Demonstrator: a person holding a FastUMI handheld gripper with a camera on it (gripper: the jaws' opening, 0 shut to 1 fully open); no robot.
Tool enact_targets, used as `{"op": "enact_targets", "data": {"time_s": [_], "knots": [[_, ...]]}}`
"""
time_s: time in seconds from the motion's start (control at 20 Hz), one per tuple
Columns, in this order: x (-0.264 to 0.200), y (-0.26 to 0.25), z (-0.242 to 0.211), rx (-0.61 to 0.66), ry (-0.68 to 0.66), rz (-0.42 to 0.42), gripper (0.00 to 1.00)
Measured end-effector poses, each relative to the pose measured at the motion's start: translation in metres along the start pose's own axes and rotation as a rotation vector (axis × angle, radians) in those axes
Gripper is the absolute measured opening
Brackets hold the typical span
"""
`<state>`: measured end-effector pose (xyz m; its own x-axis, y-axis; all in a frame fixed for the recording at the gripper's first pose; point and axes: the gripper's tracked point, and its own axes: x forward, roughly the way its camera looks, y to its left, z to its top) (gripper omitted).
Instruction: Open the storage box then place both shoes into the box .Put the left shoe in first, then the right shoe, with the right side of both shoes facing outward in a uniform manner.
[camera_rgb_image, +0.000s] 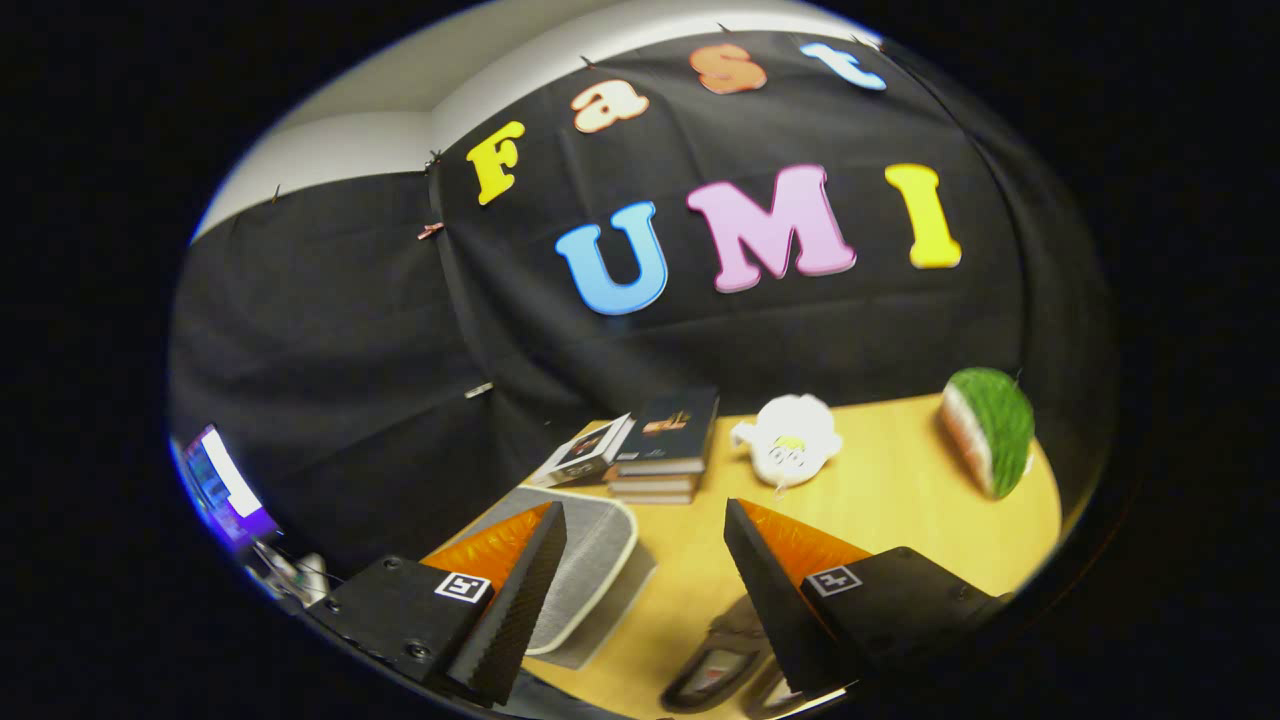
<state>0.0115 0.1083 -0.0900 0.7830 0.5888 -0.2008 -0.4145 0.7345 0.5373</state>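
Note:
My gripper is held above the wooden table, open, with nothing between its two black fingers. The grey storage box with a pale rim lies just beyond and partly behind the left finger; its lid looks shut. Two dark shoes lie side by side on the table low between the fingers, partly hidden by the right finger. The view is tilted.
A stack of books sits beyond the box at the table's back edge. A white plush toy lies beside the books, and a watermelon-slice toy stands further right. A lit screen is off the table to the left.

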Motion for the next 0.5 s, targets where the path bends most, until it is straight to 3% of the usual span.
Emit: {"op": "enact_targets", "data": {"time_s": [0.3,0.5], "knots": [[0.035,0.021,-0.074,0.263,0.261,0.248,0.98],[0.057,0.020,-0.121,0.449,0.402,0.316,0.98]]}}
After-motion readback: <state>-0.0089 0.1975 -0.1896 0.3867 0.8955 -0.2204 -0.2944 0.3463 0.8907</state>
